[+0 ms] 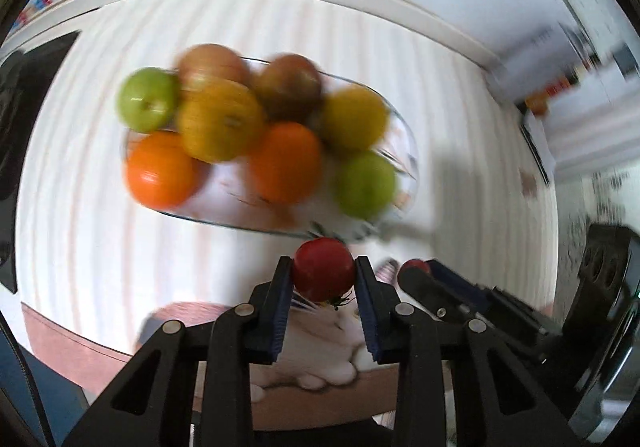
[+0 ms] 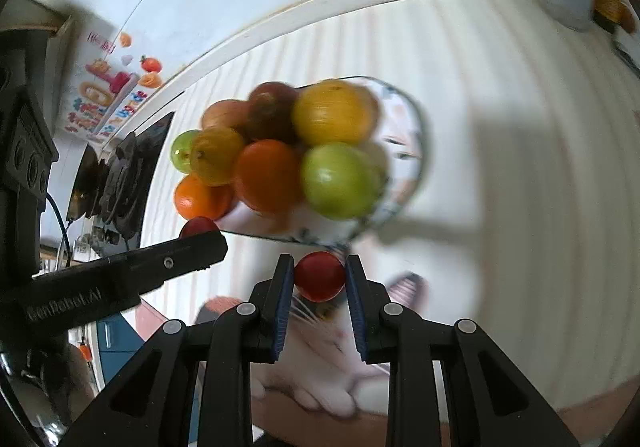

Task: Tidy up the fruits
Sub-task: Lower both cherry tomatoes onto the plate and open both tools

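Observation:
My left gripper [image 1: 324, 267] is shut on a small red tomato [image 1: 323, 274], held just before the near rim of a glass bowl [image 1: 412, 167]. The bowl holds several fruits: oranges [image 1: 160, 171], green apples [image 1: 146, 99], yellow and reddish ones. My right gripper [image 2: 319, 267] is shut on a second small red tomato [image 2: 320, 275], in front of the same bowl [image 2: 420, 151]. In the right wrist view the left gripper [image 2: 200, 237] enters from the left with its tomato [image 2: 198, 226]. In the left wrist view the right gripper [image 1: 420, 273] shows at the right.
The bowl stands on a white striped cloth [image 1: 80, 207]. A mat with a cat picture [image 2: 340, 359] lies under both grippers near the table's front edge. A dark stove [image 2: 128, 175] and a fruit poster [image 2: 108, 95] are at the left.

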The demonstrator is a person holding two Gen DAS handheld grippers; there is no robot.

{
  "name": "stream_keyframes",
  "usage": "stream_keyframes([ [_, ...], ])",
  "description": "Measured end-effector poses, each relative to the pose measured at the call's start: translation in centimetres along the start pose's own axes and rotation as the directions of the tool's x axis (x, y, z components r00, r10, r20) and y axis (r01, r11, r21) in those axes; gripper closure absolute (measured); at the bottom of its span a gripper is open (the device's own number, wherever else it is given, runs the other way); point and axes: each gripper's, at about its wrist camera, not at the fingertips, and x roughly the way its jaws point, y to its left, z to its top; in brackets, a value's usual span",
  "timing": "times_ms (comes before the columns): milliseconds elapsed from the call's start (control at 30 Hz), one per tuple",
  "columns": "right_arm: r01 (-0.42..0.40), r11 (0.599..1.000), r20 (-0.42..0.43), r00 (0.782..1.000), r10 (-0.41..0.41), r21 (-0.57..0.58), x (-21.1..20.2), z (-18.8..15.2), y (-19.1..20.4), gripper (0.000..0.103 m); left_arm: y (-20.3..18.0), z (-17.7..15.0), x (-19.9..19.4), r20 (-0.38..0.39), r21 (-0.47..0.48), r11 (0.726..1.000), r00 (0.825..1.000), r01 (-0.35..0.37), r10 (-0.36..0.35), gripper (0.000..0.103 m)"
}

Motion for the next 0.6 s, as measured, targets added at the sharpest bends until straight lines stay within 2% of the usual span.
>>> stream_keyframes([
  [200,0.025,0.999,0.000,1.000,-0.025,-0.034,3.6,1.0,1.6,0.075,3.5,1.6,0.7,0.007,-0.067,0.998,1.000,-0.010,0.010,0.075],
  [500,0.055,0.997,0.007,0.998,-0.055,-0.045,6.4,1.8,2.6,0.073,5.2,2.5,3.2,-0.051,-0.096,0.995,0.999,-0.018,0.013,0.074],
  [567,0.061,0.997,0.001,0.998,-0.061,-0.042,6.4,1.9,2.7,0.068,5.2,2.7,3.5,-0.057,-0.102,0.994,0.998,-0.025,0.019,0.073],
  [600,0.059,0.997,-0.001,0.998,-0.059,-0.041,6.4,1.9,2.8,0.061,5.3,2.7,3.5,-0.057,-0.106,0.994,0.998,-0.027,0.021,0.072],
])
